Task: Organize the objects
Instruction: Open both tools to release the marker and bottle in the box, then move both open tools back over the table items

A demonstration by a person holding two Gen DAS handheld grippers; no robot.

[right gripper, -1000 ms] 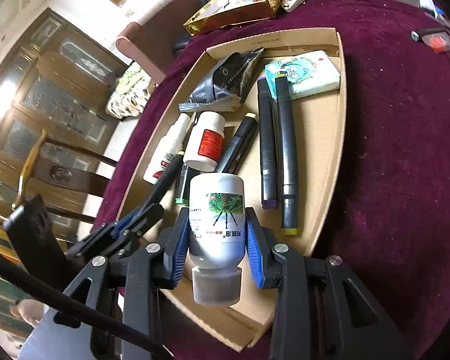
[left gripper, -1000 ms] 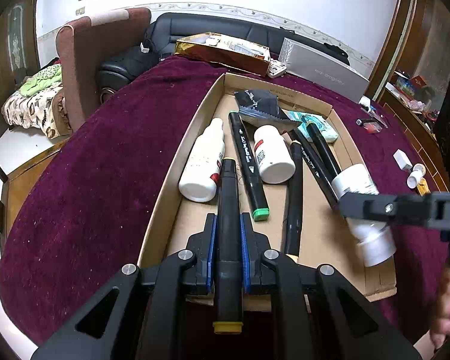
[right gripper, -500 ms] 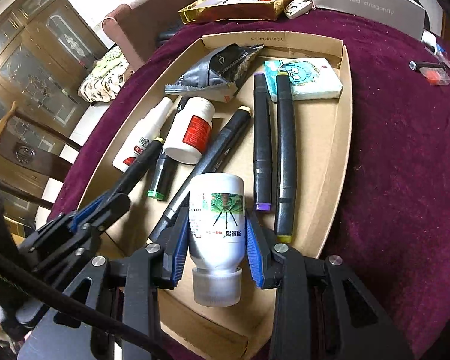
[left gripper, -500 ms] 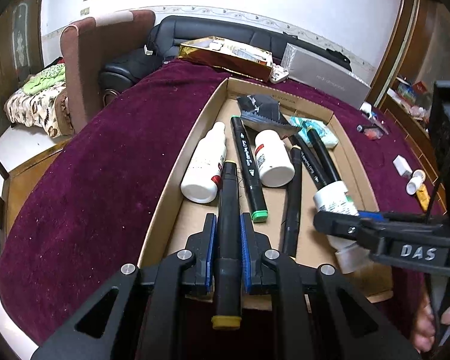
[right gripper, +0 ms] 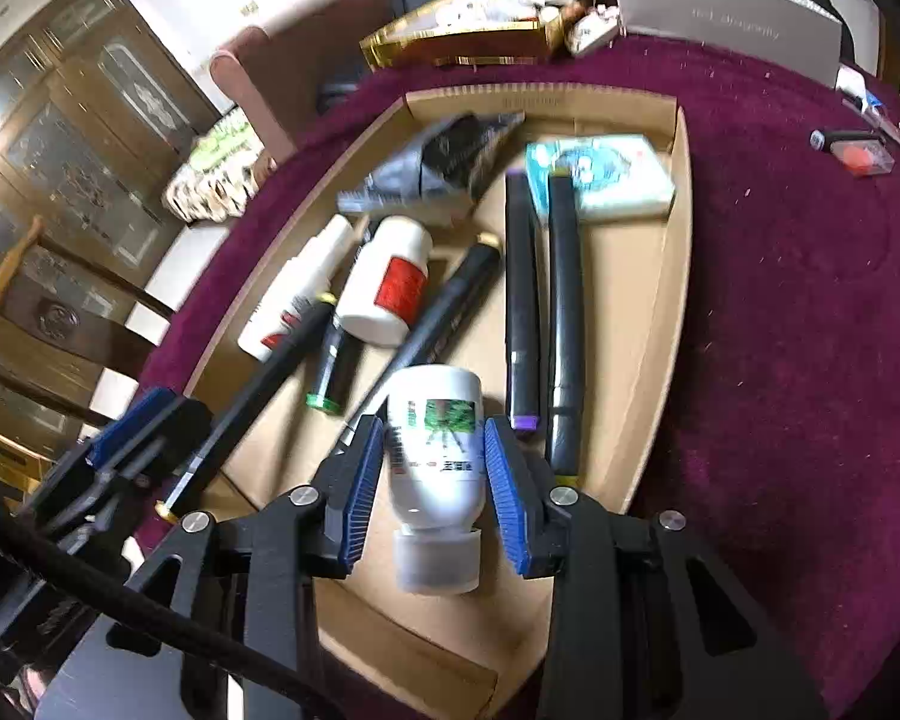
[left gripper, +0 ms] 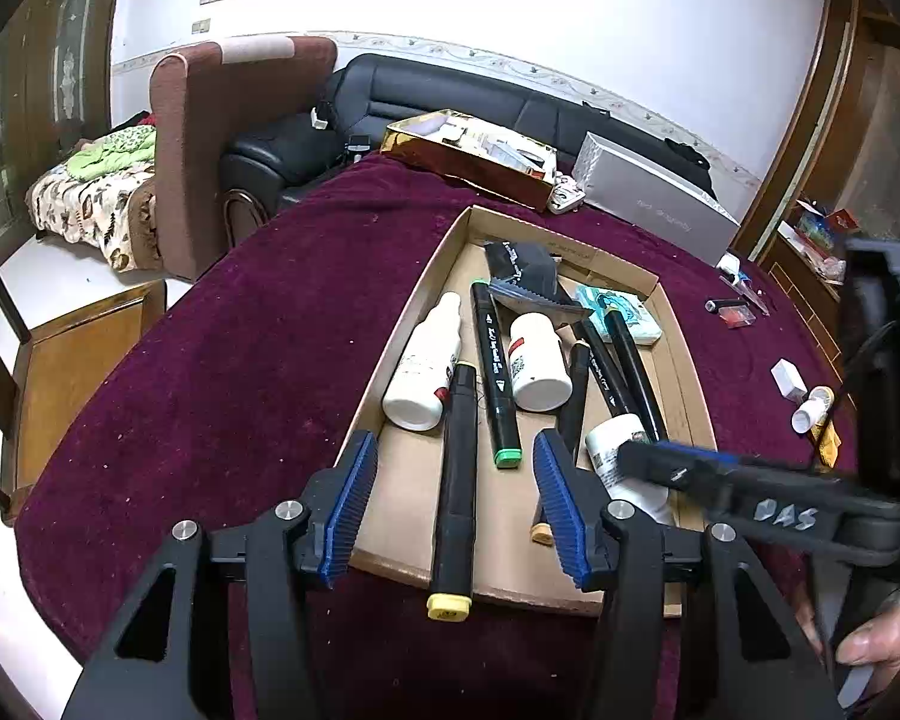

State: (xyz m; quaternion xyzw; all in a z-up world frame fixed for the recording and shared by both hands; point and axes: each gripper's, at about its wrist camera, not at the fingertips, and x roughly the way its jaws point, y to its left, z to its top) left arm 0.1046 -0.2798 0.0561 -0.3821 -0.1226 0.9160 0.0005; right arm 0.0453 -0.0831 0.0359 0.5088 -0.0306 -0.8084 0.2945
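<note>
Cardboard tray [left gripper: 684, 360] on the maroon cloth [left gripper: 258, 360] gathers the clutter, so both hands work over its near end. The left gripper [left gripper: 456, 510] is opening, its blue pads clear of the yellow-capped marker [left gripper: 457, 480], which lies between them with its tail over the tray's front wall, likely just set down. The right gripper [right gripper: 435, 480] clamps a white bottle [right gripper: 435, 438], cap toward the camera, above the tray floor, apparently to lay it in. Markers, two more bottles, a foil pouch [right gripper: 444, 171] and a tissue pack [right gripper: 600, 174] crowd the tray, leaving little bare floor, mostly near the front.
</note>
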